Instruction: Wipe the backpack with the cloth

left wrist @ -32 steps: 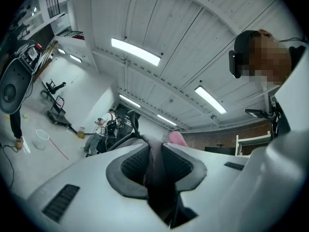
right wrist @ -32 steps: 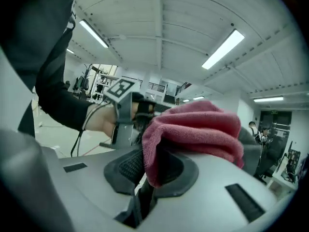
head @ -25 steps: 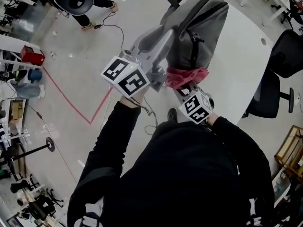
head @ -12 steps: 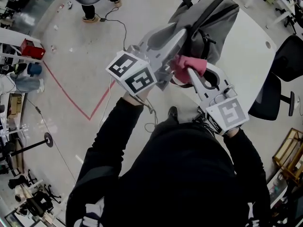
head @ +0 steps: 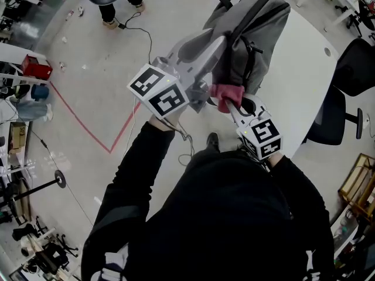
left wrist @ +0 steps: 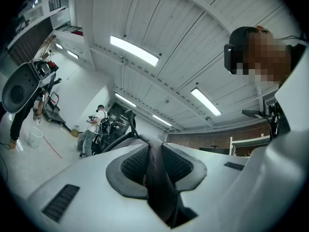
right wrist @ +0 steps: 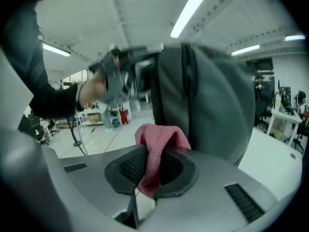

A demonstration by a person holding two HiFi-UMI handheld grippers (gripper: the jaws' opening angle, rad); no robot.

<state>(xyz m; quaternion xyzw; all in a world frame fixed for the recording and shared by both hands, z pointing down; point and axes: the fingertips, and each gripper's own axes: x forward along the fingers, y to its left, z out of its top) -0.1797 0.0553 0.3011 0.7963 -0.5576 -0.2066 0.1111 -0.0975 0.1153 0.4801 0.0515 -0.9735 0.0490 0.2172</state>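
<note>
Left claw (head: 218, 41) (left wrist: 155, 154): closed on a dark strap (left wrist: 157, 180) of the backpack. The webbing runs up between the two pads.
Left claw, change: none apparent. It holds the same grip at the backpack's upper left side as one second ago.
Right claw (head: 227, 100) (right wrist: 153, 164): closed on the cloth (head: 227, 92) (right wrist: 157, 142). The pink fabric stands up out of the jaws in a bunch, and a short end hangs below them.
Right claw, change: its marker cube (head: 262, 138) shows a different face from half a second ago. The tool lies shorter and closer to the person's body.
Cloth, position: at the backpack's lower near corner, just beside the grey fabric. Contact cannot be confirmed from any view.
Cloth, change: one second ago it lay spread wide along the backpack's bottom edge. Half a second ago it was over the side panel. It is now a tighter bunch at the lower corner.
Backpack (head: 253, 33) (right wrist: 212, 105): grey, upright at the edge of the white surface (head: 300, 69), with its carry loop at the top. Its position matches the earlier frames.
Surroundings: a red tape line (head: 88, 127) on the floor and a black office chair (head: 355, 66) beyond the surface.
</note>
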